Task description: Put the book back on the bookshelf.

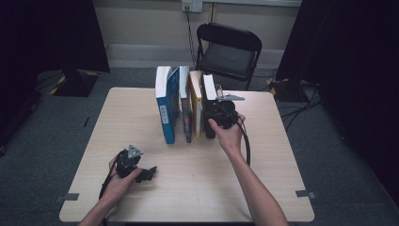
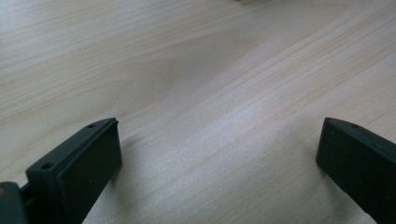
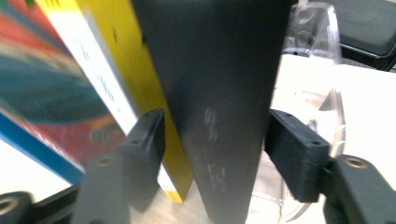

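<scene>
- The black book [image 3: 224, 107] stands upright at the end of the row, between the yellow book [image 3: 140, 79] and a clear bookend [image 3: 322, 93] that props the row.
- The right gripper [image 3: 215, 140] clamps the black book's spine, apparently making contact on both sides, wrist level.
- The left gripper [image 2: 217, 158] rests on the table [image 2: 196, 70], jaws spread and empty.

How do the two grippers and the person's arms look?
Both grippers, left gripper and right gripper, are black, each with a grey three-cornered plate on top and a black cable trailing back. Their jaws are flat, blocky black pads with small screw holes. The forearms are bare; no sleeves are visible.
</scene>
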`<state>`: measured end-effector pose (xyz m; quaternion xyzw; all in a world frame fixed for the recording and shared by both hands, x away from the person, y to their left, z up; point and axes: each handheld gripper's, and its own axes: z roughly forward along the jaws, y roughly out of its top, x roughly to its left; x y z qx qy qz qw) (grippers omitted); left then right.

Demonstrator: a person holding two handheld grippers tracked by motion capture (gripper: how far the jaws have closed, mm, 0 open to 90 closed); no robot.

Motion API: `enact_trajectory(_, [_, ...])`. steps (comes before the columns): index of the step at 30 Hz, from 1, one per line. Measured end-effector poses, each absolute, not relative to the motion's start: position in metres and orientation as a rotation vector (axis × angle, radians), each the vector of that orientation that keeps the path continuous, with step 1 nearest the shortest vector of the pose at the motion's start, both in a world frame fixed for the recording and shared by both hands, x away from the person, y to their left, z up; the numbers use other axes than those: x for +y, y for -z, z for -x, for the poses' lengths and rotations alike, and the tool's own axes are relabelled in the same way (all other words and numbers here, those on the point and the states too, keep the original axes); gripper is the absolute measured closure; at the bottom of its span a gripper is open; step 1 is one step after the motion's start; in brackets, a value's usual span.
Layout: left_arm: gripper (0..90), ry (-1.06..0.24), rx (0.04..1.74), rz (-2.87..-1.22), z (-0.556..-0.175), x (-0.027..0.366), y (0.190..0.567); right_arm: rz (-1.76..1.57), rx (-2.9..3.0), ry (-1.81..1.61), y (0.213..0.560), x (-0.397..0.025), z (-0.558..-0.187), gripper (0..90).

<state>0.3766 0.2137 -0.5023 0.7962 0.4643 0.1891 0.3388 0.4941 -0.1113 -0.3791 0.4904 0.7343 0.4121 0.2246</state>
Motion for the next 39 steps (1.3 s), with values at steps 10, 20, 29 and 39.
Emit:
enact_trajectory(10, [0.0,-0.492,1.199,-2.088,-0.375,0.215,0.502,-1.337,2.022,-1.125,0.388,-0.111,-0.488,46.3])
enact_trajectory(20, [0.0,-0.493,1.203,-2.084,-0.375,0.215,0.502,-1.359,2.034,-1.151,0.385,-0.108,-0.476,45.4])
enact_trajectory(29, [0.0,-0.49,1.2,-2.084,-0.375,0.215,0.502,-1.31,2.031,-1.171,0.388,-0.109,-0.475,40.0])
enact_trajectory(39, [0.0,-0.489,1.2,-2.083,-0.375,0.215,0.502,-1.301,2.044,-1.175,0.392,-0.112,-0.478,43.7])
